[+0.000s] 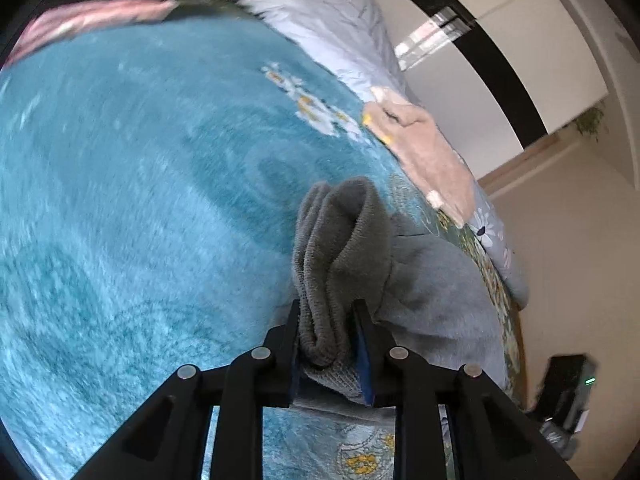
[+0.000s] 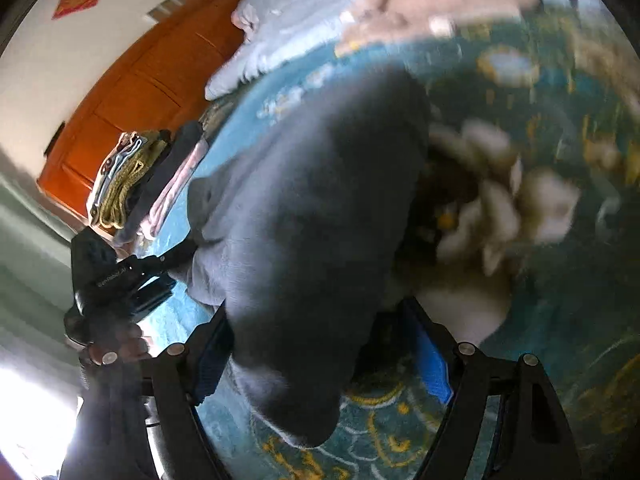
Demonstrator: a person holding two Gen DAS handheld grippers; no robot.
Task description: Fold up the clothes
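Grey sweatshirt [image 1: 436, 280] hangs bunched above the teal blanket [image 1: 140, 200]: we clench its ribbed hem in our left gripper [image 1: 328, 332], while cloth drapes through our right gripper [image 2: 320, 344], whose fingers stand apart. Folded clothes [image 2: 132, 176] lie stacked beyond it; this one still needs folding.
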